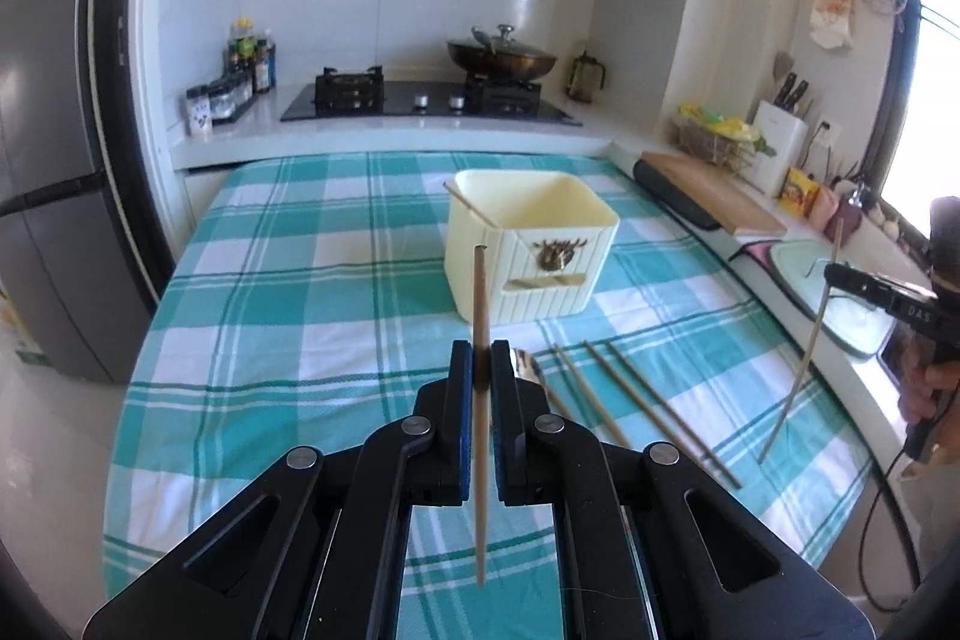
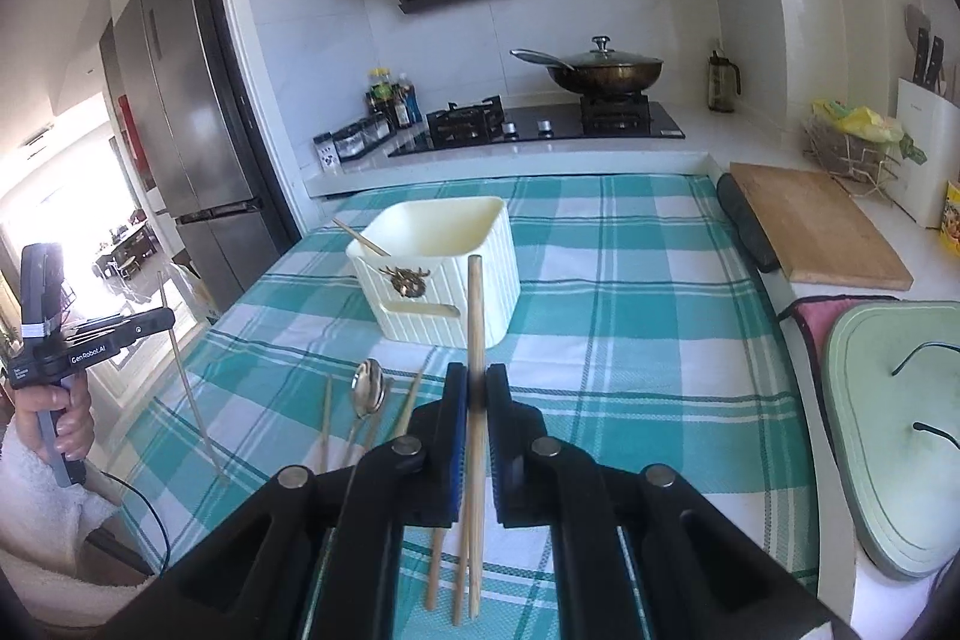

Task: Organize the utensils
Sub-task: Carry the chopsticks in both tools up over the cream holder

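Observation:
My left gripper is shut on a wooden chopstick that stands nearly upright above the checked cloth. My right gripper is shut on another chopstick, also upright. Each gripper shows in the other view, lifted with its stick: the right gripper and the left gripper. Beyond both stands a cream utensil holder with one chopstick leaning inside. A metal spoon and loose chopsticks lie on the cloth near me.
A wooden cutting board and a pale green board lie on the counter to the right. Behind the table are a gas stove with a lidded wok, spice jars and a fridge at left.

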Available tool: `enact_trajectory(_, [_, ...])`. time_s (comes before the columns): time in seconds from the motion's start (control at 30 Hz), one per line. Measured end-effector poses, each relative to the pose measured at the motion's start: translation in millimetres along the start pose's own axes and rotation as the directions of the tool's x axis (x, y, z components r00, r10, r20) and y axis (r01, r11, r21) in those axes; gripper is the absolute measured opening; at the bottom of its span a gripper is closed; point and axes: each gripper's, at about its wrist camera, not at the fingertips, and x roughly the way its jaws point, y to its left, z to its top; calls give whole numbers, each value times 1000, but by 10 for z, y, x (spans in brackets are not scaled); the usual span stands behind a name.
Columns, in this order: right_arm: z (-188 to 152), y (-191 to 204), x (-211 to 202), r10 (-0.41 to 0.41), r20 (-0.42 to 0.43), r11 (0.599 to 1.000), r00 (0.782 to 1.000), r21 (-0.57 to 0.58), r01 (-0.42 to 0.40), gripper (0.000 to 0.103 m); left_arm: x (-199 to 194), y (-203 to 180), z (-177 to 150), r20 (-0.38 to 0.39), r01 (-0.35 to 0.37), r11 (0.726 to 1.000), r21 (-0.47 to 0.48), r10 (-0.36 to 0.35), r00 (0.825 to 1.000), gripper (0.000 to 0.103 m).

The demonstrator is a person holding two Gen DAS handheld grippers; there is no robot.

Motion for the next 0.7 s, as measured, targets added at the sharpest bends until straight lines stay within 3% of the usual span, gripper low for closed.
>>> enact_trajectory(0.33, [147, 300, -245, 14, 112, 997, 994, -75, -6, 7, -173, 0, 108, 58, 6, 1000, -15, -5, 998, 4])
enact_trajectory(0.7, [244, 300, -58, 27, 61, 995, 998, -94, -21, 7, -73, 5, 245, 40, 17, 1000, -10, -17, 999, 4])
